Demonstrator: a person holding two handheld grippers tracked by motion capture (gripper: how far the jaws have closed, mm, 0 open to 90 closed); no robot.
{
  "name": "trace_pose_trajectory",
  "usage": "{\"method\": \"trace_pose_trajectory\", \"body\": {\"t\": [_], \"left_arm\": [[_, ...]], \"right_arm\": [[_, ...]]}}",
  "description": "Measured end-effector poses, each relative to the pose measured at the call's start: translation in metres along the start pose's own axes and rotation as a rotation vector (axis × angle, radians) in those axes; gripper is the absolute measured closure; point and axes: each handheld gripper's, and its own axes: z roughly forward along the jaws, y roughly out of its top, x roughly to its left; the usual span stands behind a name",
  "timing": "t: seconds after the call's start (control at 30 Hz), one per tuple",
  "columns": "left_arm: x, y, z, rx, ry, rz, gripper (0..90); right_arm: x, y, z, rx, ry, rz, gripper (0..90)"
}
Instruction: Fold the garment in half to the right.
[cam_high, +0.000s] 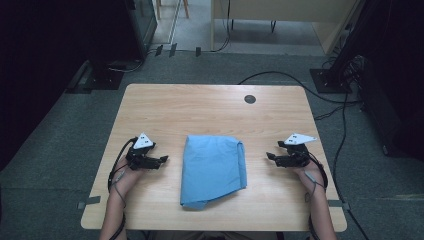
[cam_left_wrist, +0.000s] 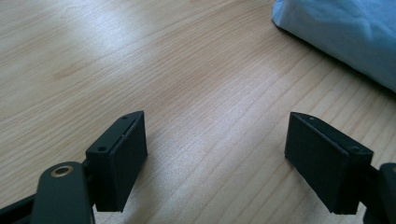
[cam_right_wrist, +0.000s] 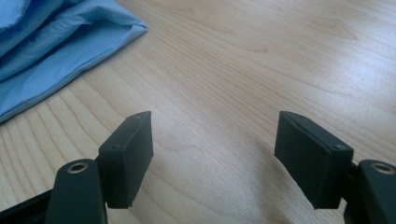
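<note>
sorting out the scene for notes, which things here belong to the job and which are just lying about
Belongs to the job:
- folded blue cloth, mid-table
- left tongs, open, empty
- right tongs, open, empty

Just lying about:
- round dark grommet at the table's far edge
- cables on the floor

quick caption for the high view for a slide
Folded blue cloth lies mid-table, flanked by the left gripper and right gripper, both open and apart from it.
</note>
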Motion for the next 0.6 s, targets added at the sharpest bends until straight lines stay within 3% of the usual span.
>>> {"method": "trace_pose_trajectory", "body": {"t": [0.33, 0.6], "left_arm": [[-0.0001, 0.0001, 0.0002, -0.001, 0.003, -0.003, 21.0], [-0.0001, 0.0002, 0.0002, -0.001, 0.003, -0.003, 21.0]], "right_arm": [[-0.0025, -0.0029, -0.0005, 0.011, -0.005, 0.005, 27.8], [-0.004, -0.0048, -0.0016, 0.032, -0.013, -0.023, 27.8]]}}
